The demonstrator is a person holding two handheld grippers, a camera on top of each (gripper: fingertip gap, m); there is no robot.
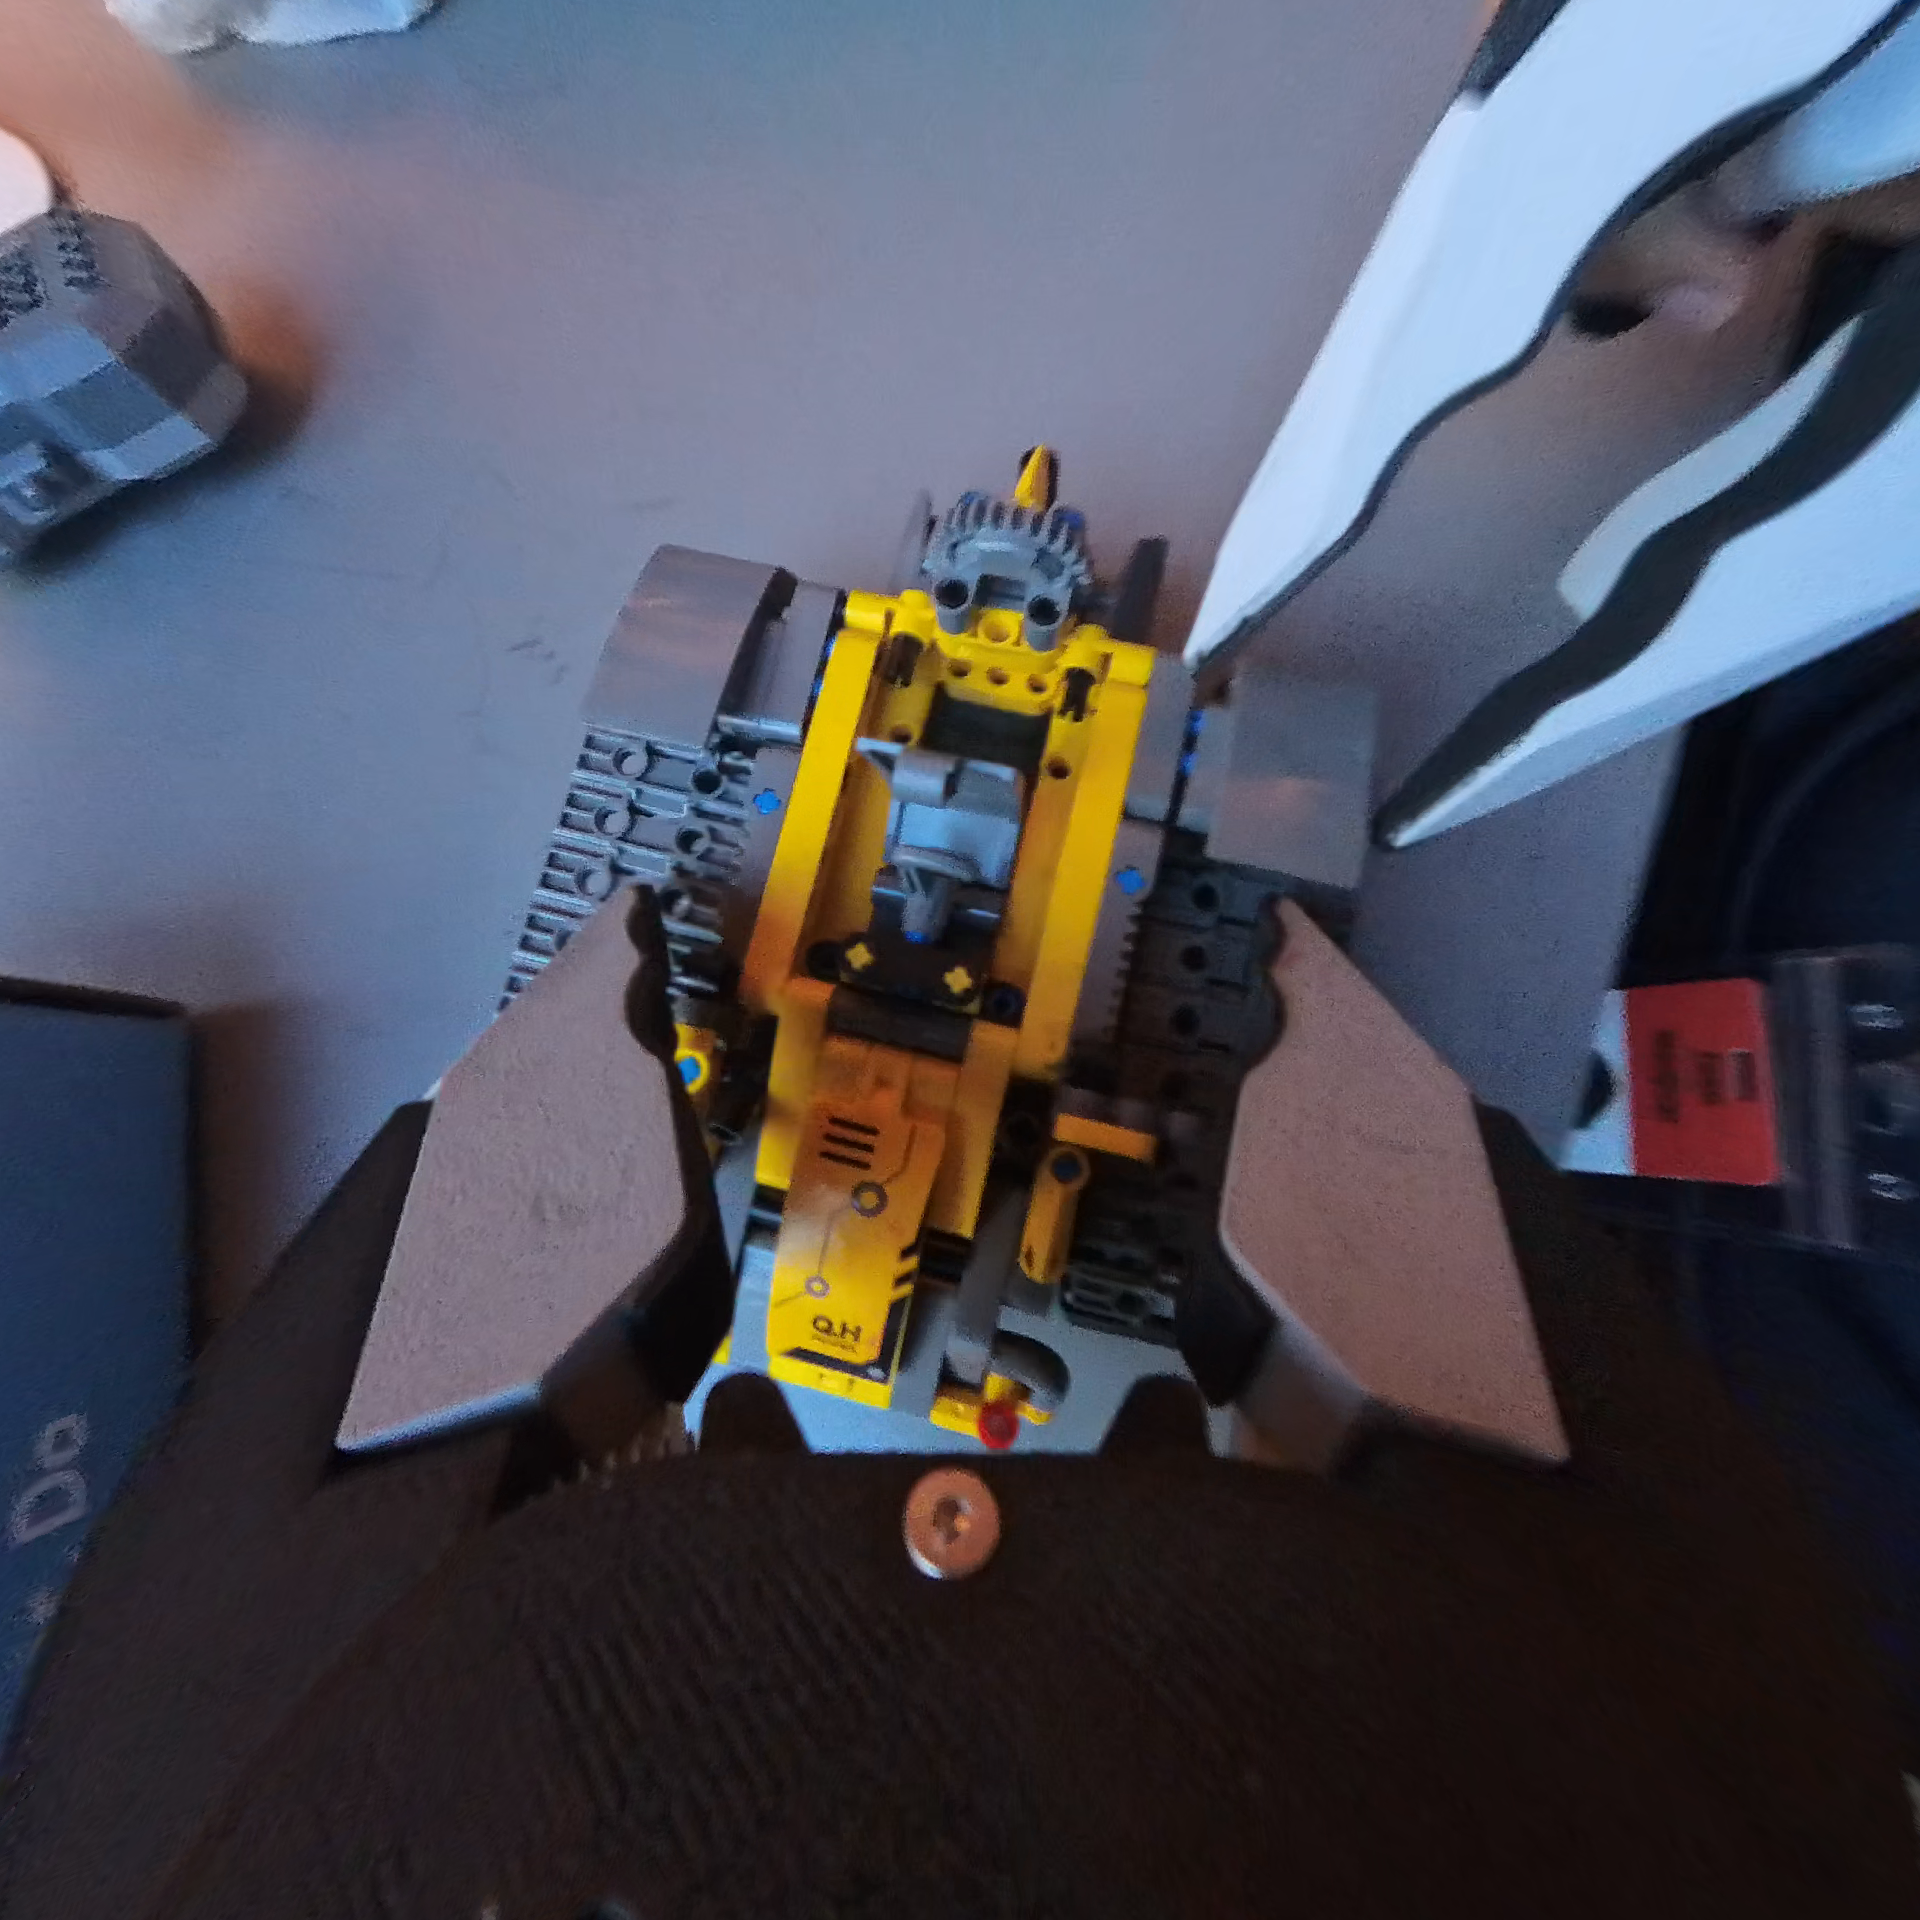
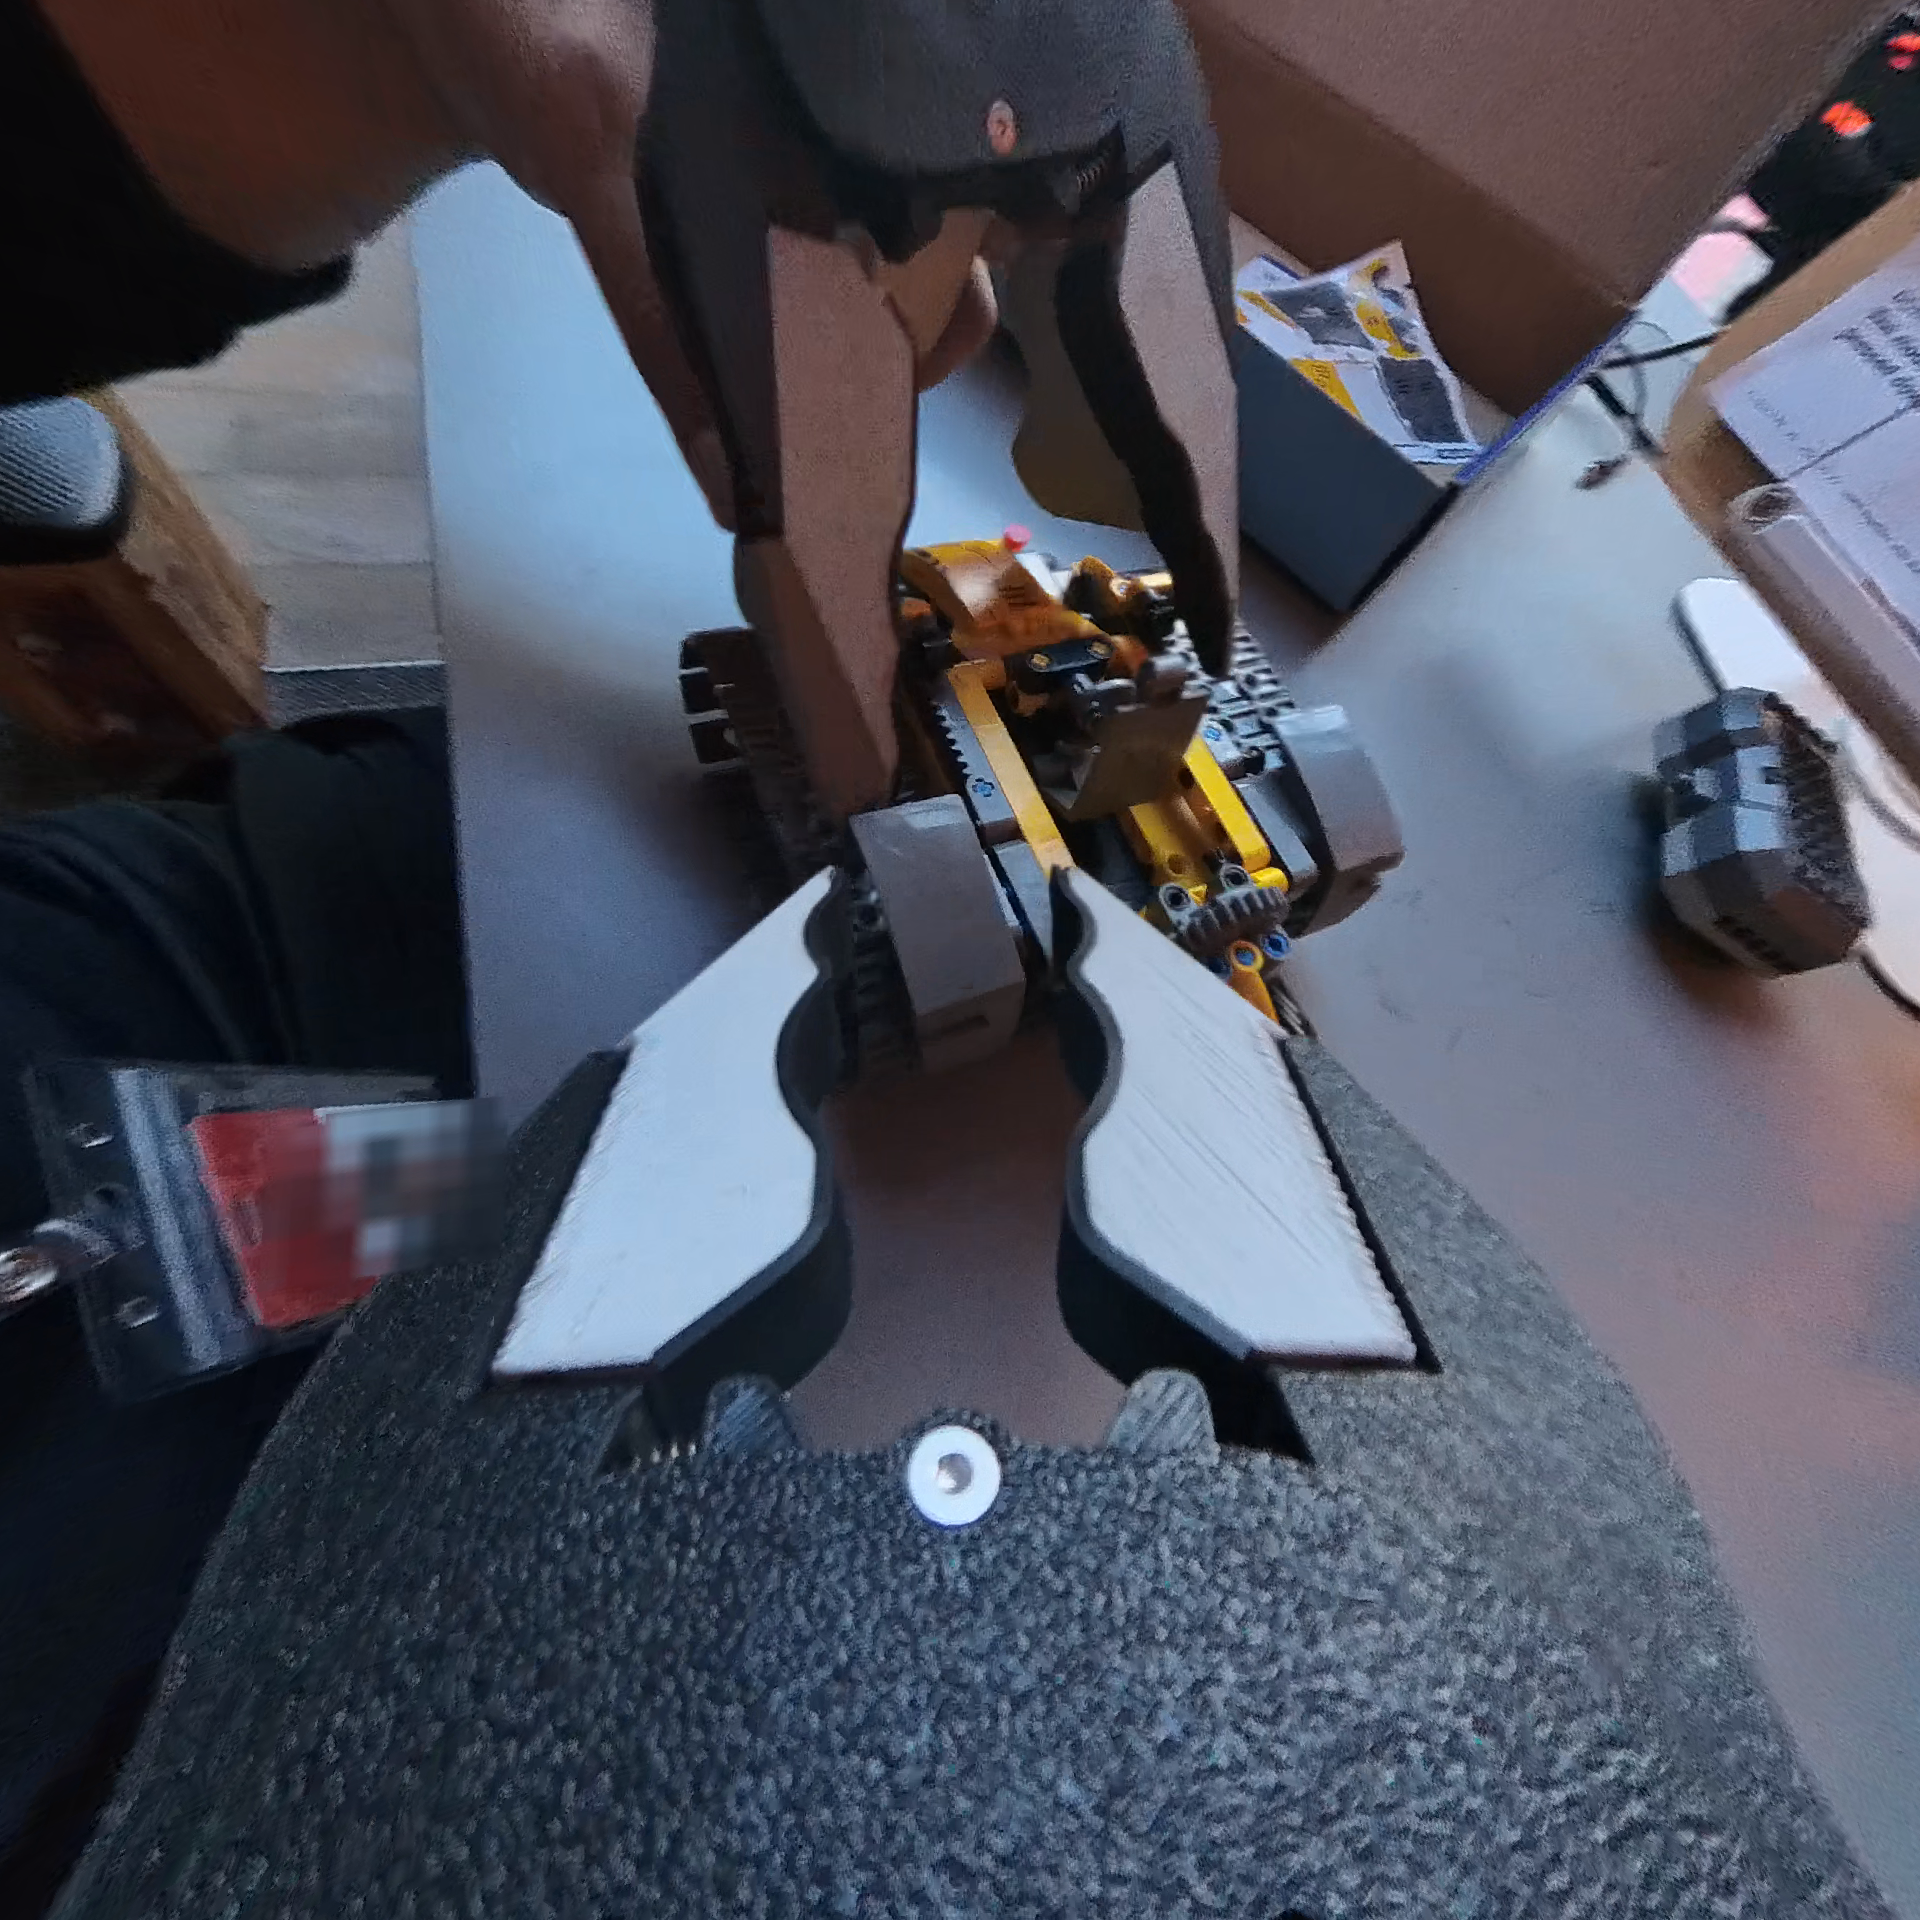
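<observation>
A yellow and grey brick-built tracked vehicle (image 1: 935, 935) stands on the grey table (image 1: 520, 416). My left gripper (image 1: 961, 909) comes down over its rear, one finger pressed against each track side, and is shut on it. In the right wrist view the vehicle (image 2: 1049, 717) shows with the left gripper (image 2: 1039, 665) reaching down from above. My right gripper (image 2: 943, 883) has its jaws close on either side of the grey curved track guard (image 2: 935, 914) at the vehicle's front corner. In the left wrist view its white fingers (image 1: 1403, 468) flank that guard (image 1: 1288, 790).
A grey printed block (image 2: 1756, 842) lies on the table to the right and also shows in the left wrist view (image 1: 94, 374). A dark box (image 2: 1340, 488) with a leaflet sits behind the vehicle. A red card in a holder (image 2: 270, 1216) hangs at the left. A cardboard box (image 2: 1818, 436) stands far right.
</observation>
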